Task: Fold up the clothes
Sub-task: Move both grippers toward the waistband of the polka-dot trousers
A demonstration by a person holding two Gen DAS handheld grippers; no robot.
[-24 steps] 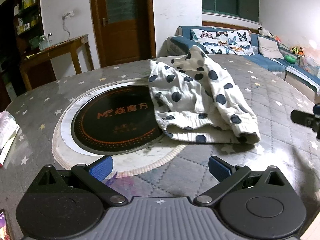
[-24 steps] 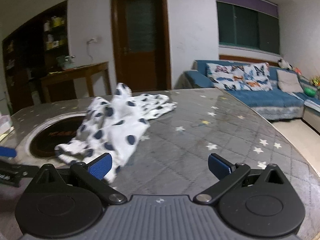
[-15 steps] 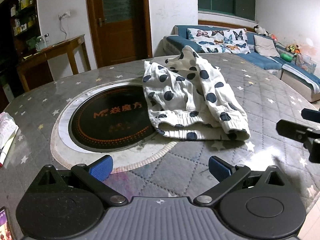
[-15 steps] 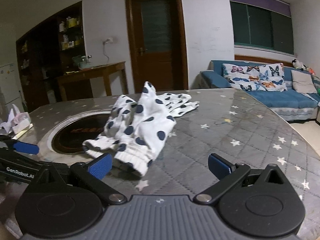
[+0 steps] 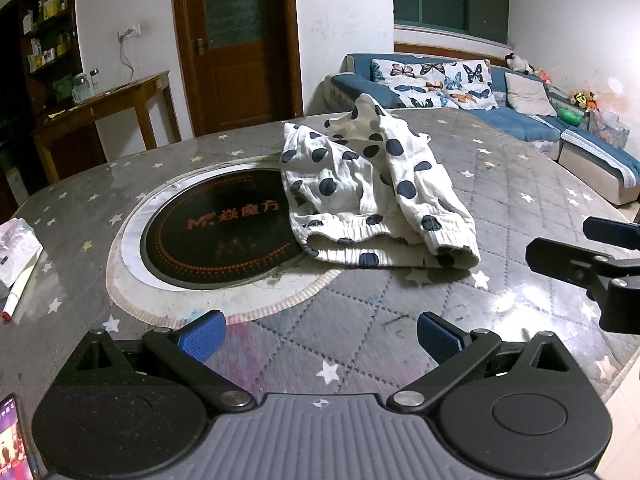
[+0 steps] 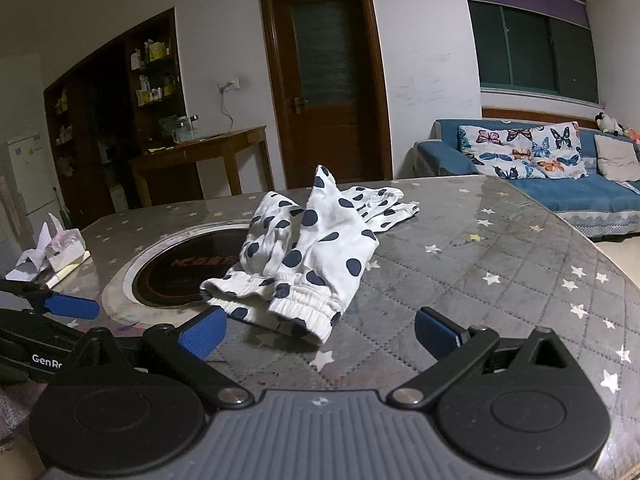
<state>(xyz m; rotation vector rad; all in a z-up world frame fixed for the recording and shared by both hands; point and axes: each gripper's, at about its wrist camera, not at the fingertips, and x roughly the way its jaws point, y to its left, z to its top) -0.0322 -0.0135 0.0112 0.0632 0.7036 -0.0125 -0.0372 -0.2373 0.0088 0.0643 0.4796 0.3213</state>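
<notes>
Both claws are released and carry nothing: the left gripper (image 5: 318, 330) and the right gripper (image 6: 320, 330) hover low over the star-quilted table (image 6: 500, 280), each just short of the polka-dot trousers (image 5: 372, 196). The trousers lie crumpled, with 1 side overlapping the black induction hob (image 5: 216, 232) and the elastic cuffs (image 6: 304, 312) nearest the claws. Judging by this, each claw should pinch 1 cuff through both layers and draw the heap flat, clear of the hob, before folding.
</notes>
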